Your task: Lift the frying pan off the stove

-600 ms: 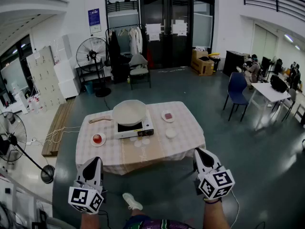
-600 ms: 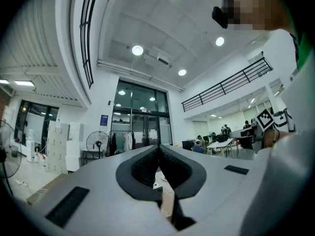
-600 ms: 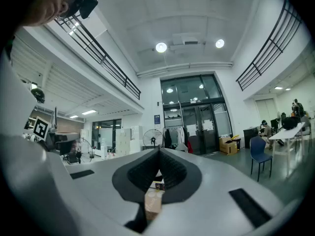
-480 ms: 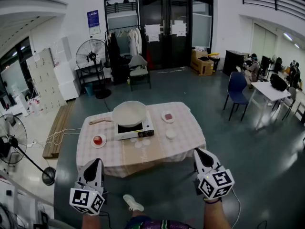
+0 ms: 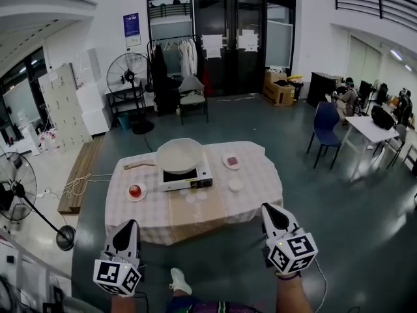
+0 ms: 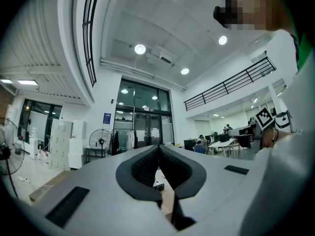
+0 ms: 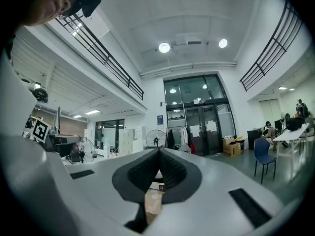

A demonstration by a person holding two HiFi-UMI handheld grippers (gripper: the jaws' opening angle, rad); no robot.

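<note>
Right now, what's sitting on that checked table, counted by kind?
Pan: 1
Stove: 1
Plates: 3
Food pieces: 2
Total: 7
Two pale spots in front of the stove are too faint to identify, so they are not counted.

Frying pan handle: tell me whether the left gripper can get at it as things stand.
Probably not yet. The left gripper hangs short of the table, jaws shut, while the handle sticks out farther back, beside the stove. Nothing blocks the way; step closer and open.
</note>
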